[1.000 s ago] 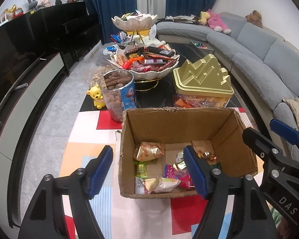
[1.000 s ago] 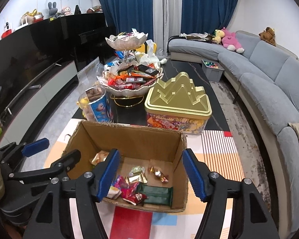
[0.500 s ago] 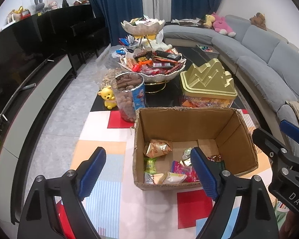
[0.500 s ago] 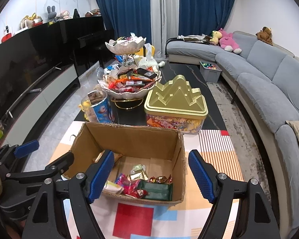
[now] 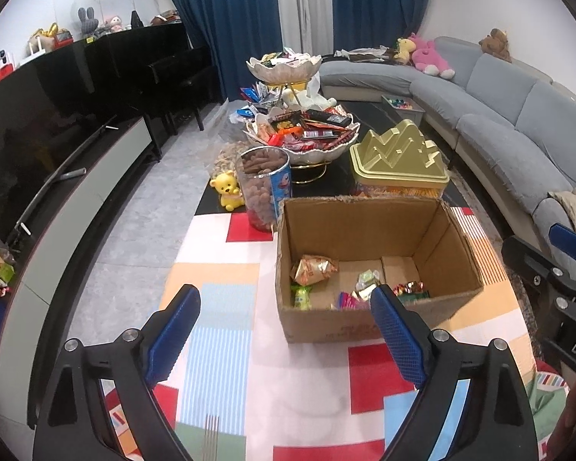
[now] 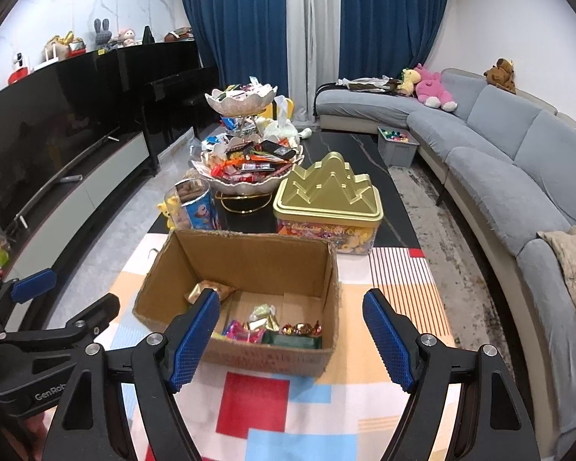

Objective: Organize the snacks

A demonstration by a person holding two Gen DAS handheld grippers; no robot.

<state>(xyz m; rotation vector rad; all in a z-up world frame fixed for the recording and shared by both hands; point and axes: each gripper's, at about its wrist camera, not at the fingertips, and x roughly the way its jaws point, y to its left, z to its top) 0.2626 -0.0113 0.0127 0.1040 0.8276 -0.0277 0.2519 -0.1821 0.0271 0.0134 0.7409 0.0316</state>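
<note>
An open cardboard box (image 5: pixel 364 226) (image 6: pixel 249 257) stands on the patterned cloth (image 5: pixel 219 338) and holds several wrapped snacks. Among them are a gold packet (image 5: pixel 313 269), a green candy (image 5: pixel 301 296), pink wrappers (image 6: pixel 245 328) and a dark green bar (image 6: pixel 292 340). My left gripper (image 5: pixel 284 296) hovers short of the box's near left corner. Its jaws are opening, with nothing between the blue pads. In front of the box's near wall, my right gripper (image 6: pixel 292 297) is open and empty.
Behind the box stand a clear biscuit canister (image 5: pixel 265 192), a yellow bear figure (image 5: pixel 226 190), a two-tier bowl stand piled with snacks (image 5: pixel 303 134) and a gold-lidded tin (image 5: pixel 399 157). A grey sofa (image 5: pixel 518 134) runs along the right, and a TV cabinet (image 5: pixel 76 192) along the left.
Both grippers have drawn back and upward from over the box, and their jaws have spread wider. The box and the snacks in it have stayed put.
</note>
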